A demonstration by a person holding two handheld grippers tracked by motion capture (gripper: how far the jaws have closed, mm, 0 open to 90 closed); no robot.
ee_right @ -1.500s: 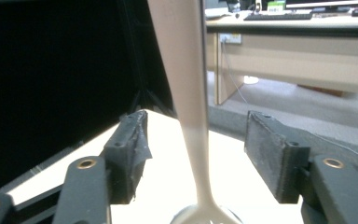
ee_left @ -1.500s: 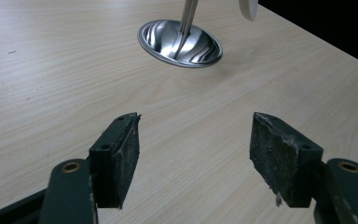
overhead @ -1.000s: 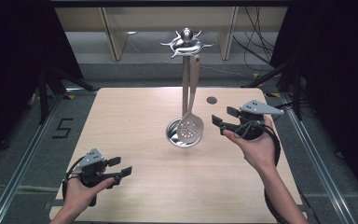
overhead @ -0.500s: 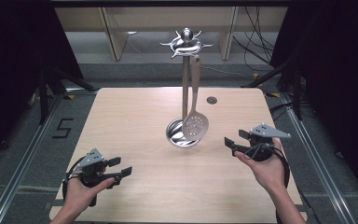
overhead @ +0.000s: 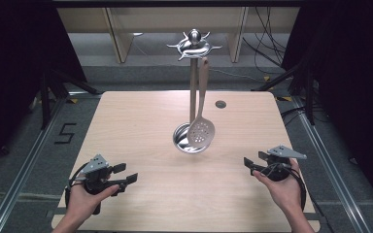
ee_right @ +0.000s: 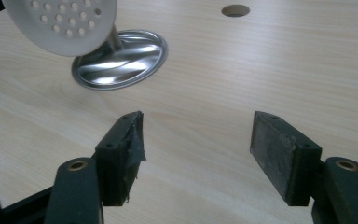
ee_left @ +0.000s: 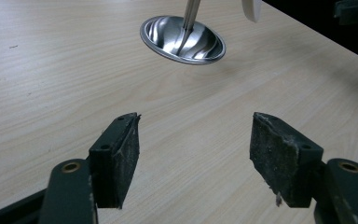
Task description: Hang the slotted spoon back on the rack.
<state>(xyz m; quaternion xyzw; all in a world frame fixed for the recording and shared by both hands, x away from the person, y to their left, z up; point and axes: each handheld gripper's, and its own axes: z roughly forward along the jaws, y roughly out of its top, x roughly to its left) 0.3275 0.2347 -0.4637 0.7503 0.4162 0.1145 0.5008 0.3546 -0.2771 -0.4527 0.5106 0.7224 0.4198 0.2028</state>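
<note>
Pale wooden table (overhead: 141, 126) fills the work area, with dark floor around it. I see a metal stand (overhead: 193, 87) at the table's centre, its round base (ee_left: 182, 33) resting on the wood. A slotted spoon (overhead: 201, 128) hangs from the stand's top, its perforated head just above the base. A small hole (ee_right: 235, 10) lies far right of the stand. I hold the left gripper (overhead: 124, 175) near left and the right gripper (overhead: 253, 162) near right, both with jaws spread, empty, well apart from the spoon.
</note>
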